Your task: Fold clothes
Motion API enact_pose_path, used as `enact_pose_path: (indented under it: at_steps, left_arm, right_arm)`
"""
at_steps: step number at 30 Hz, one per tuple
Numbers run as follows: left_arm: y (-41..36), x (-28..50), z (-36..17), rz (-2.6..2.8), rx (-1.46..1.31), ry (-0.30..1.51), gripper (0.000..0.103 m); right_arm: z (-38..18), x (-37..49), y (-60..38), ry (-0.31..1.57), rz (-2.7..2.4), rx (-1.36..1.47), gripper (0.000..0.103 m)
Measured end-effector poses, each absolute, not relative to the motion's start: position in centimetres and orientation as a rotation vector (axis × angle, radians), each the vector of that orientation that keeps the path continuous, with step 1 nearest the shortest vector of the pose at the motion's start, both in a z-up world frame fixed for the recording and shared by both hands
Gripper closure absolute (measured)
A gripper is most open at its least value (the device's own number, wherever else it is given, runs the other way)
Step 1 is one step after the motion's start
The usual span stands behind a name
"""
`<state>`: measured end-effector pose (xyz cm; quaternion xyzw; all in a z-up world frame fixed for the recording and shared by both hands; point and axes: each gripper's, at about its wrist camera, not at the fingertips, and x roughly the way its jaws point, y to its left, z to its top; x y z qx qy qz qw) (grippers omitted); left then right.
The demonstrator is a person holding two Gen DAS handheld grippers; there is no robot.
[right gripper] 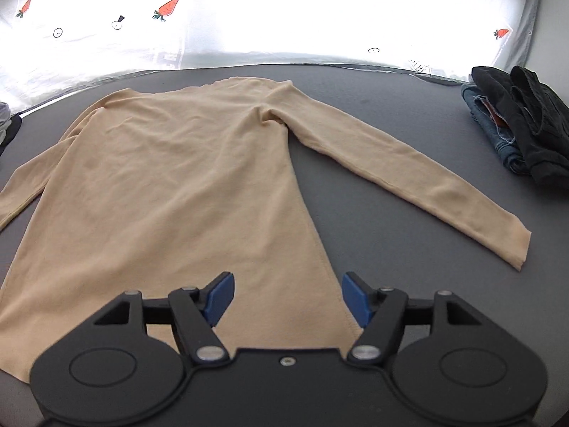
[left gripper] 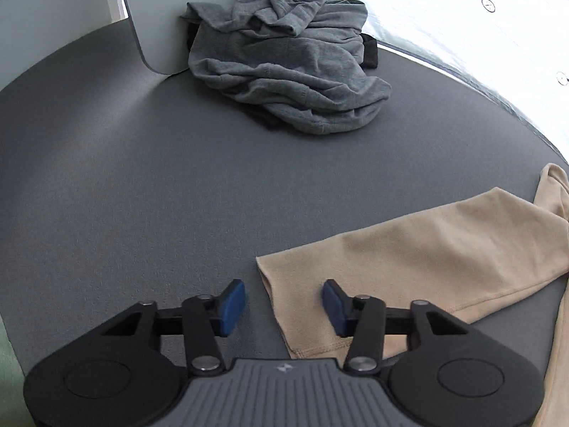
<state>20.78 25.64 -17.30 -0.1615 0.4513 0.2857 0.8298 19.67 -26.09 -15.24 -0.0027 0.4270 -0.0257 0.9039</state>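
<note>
Lying flat, the tan shirt (right gripper: pixel 170 178) waited; both the left gripper (left gripper: pixel 283 304) and right gripper (right gripper: pixel 287 297) were spread wide, its sleeve (right gripper: pixel 426 185) out at 2 o'clock, likely folded in next.

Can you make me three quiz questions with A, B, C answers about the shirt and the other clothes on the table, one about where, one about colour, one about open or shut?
1. Where is the crumpled grey garment?
A. on the far part of the table
B. in a gripper
C. on the tan shirt

2. What colour is the spread-out shirt?
A. red
B. tan
C. green

3. How is the right gripper?
A. shut on a sleeve
B. shut on nothing
C. open

Answers:
1 A: it lies heaped on the grey table, away from the left gripper.
2 B: the flat long-sleeved shirt is tan.
3 C: its blue pads stand apart over the hem.
</note>
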Motion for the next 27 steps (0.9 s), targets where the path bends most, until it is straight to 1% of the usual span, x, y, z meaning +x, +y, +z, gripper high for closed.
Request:
enact_pose_path:
  at_steps: [1, 2, 3, 9, 14, 17, 19, 20, 21, 25, 27]
  left_arm:
    - [25.5, 20.5, -17.1, 0.598, -0.349, 0.948, 0.092]
    - [25.3, 20.1, -16.7, 0.624, -0.356, 0.935, 0.101]
    - [25.1, 19.7, -16.3, 0.650, -0.362, 0.922, 0.103]
    - [24.7, 15.6, -12.6, 0.680, -0.403, 0.874, 0.103]
    - [25.7, 12.6, -12.5, 0.692, -0.458, 0.891, 0.103]
    - [26.6, 11.6, -12.7, 0.664, -0.556, 0.874, 0.102]
    - [27.0, 11.5, -13.1, 0.620, -0.623, 0.866, 0.088]
    - [27.0, 11.9, -13.6, 0.595, -0.647, 0.869, 0.073]
    - [27.0, 12.4, -14.1, 0.571, -0.671, 0.872, 0.063]
    - [26.8, 14.5, -15.8, 0.506, -0.757, 0.899, 0.058]
    - [26.8, 15.3, -16.6, 0.507, -0.802, 0.900, 0.045]
  right_arm:
    - [-15.2, 19.2, -25.6, 0.887, -0.052, -0.013, 0.035]
    - [-15.2, 18.8, -25.2, 0.892, -0.051, -0.019, 0.035]
    - [-15.2, 18.4, -24.9, 0.897, -0.049, -0.023, 0.035]
    - [-15.8, 18.0, -24.8, 0.921, -0.039, -0.013, 0.035]
    - [-16.5, 18.5, -24.9, 0.943, -0.020, 0.001, 0.035]
    - [-16.7, 18.8, -24.8, 0.944, -0.002, -0.009, 0.035]
    - [-16.9, 18.9, -24.9, 0.951, 0.012, -0.004, 0.035]
    - [-17.1, 19.0, -24.9, 0.959, 0.019, 0.001, 0.034]
    - [-17.4, 19.1, -24.8, 0.970, 0.024, 0.007, 0.034]
    - [-18.0, 19.1, -24.7, 0.991, 0.038, 0.014, 0.034]
    - [-18.2, 18.9, -24.6, 0.995, 0.040, 0.013, 0.034]
